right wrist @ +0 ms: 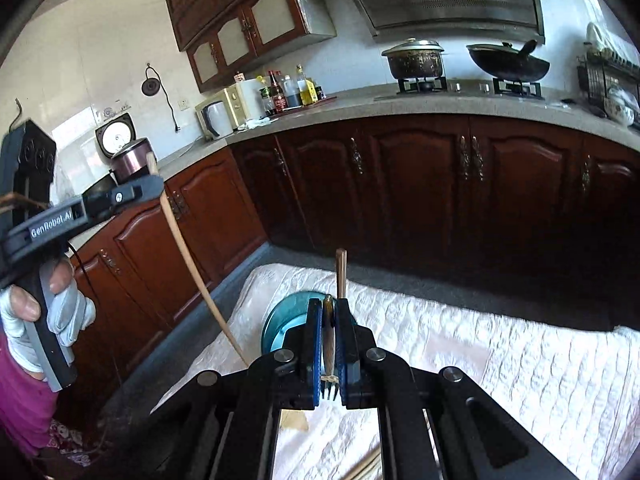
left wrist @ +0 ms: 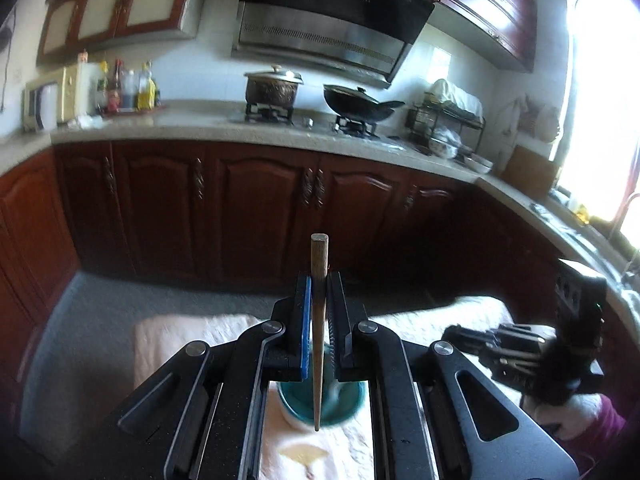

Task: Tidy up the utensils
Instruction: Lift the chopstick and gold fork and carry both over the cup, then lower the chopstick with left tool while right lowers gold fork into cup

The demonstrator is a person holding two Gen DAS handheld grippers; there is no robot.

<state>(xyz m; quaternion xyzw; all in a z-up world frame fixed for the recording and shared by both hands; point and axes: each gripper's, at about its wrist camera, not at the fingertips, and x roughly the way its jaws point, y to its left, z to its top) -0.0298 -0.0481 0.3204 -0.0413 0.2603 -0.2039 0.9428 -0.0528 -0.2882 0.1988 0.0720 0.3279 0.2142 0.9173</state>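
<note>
A: Left gripper, lower centre: fingers clamped on a wooden chopstick, held upright.
B: Beneath it?
A: Teal bowl on the white cloth.
B: Right gripper?
A: Fingers clamped on what looks like a fork, tines toward the camera; handle blurred.

A home kitchen: dark red wooden cabinets run under a stone worktop, a range hood hangs over a gas hob carrying a lidded pot and a wok, with sauce bottles, a microwave and a dish rack.
</note>
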